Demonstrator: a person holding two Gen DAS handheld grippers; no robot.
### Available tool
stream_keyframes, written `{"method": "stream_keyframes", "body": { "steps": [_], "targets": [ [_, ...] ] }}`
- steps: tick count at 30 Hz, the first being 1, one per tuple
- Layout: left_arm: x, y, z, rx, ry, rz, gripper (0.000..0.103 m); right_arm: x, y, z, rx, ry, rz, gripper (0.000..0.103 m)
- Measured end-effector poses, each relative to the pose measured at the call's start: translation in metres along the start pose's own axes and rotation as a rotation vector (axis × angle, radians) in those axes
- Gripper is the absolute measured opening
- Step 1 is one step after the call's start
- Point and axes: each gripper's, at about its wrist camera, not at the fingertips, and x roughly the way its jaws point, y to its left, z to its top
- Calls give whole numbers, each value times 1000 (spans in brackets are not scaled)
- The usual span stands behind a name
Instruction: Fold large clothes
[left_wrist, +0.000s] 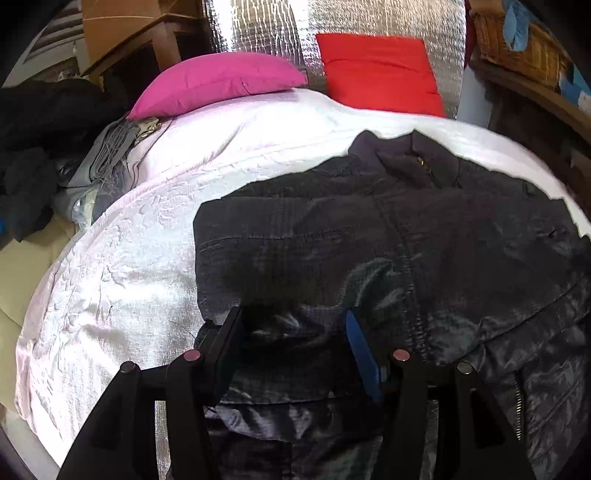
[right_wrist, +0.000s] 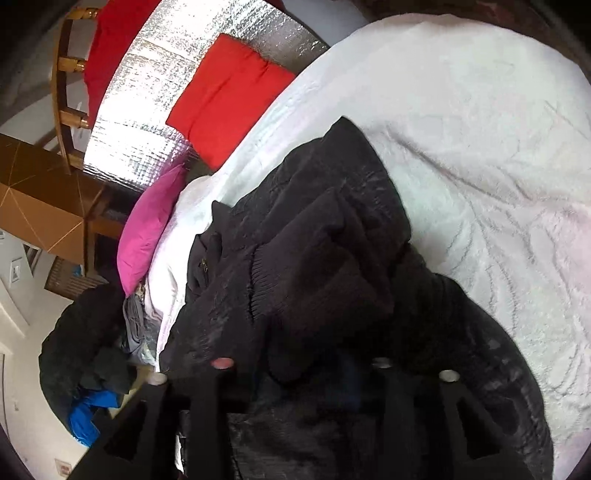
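A dark quilted jacket (left_wrist: 388, 240) lies spread on the white bedspread (left_wrist: 122, 280), collar toward the pillows and zip running down its front. My left gripper (left_wrist: 293, 332) hovers over the jacket's lower left part, open, its fingers (left_wrist: 231, 332) apart with flat fabric beneath them. In the right wrist view the jacket (right_wrist: 295, 229) has a sleeve with a ribbed cuff (right_wrist: 317, 291) laid over its body. My right gripper (right_wrist: 303, 369) sits just behind that cuff, jaws apart; its dark fingers barely stand out from the black fabric.
A pink pillow (left_wrist: 218, 81) and a red pillow (left_wrist: 380, 74) rest against a silver foil panel (left_wrist: 258, 26) at the bed's head. Dark clothes (left_wrist: 40, 155) and grey garments (left_wrist: 107, 155) pile up left of the bed. White bedspread (right_wrist: 480, 147) lies bare right of the jacket.
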Motion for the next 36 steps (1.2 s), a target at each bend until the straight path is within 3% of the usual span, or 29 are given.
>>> {"method": "stream_keyframes", "body": {
  "steps": [3,6,9,13,15,18,27,31,36],
  "targets": [
    [0,-2,0,10,-2,12,58,-1,8,-4,-59,-14,-40,58],
    [-4,2,1,-13,-9,7,58,2,14,-9,-120,-23,-147,27],
    [-17,2,4,-20,-70,19,58,-3,20,-10,-137,-55,-161,22],
    [-30,-4,6,23,-143,61,58,-13,39,-15,-247,-119,-212,22],
    [-23,-6,5,27,-108,63,58,-11,41,-19,-255,-126,-240,22],
    [1,-5,-2,24,18,48,59,-2,32,-20,-208,-108,-277,22],
    [-16,20,-10,-7,-7,56,60,-6,26,-36,-226,-142,-313,21],
    [-24,39,-14,-38,-29,80,62,-6,29,-34,-231,-118,-339,21],
    [-24,59,-15,-95,-7,45,64,5,37,-23,-257,-41,-407,22]
  ]
}}
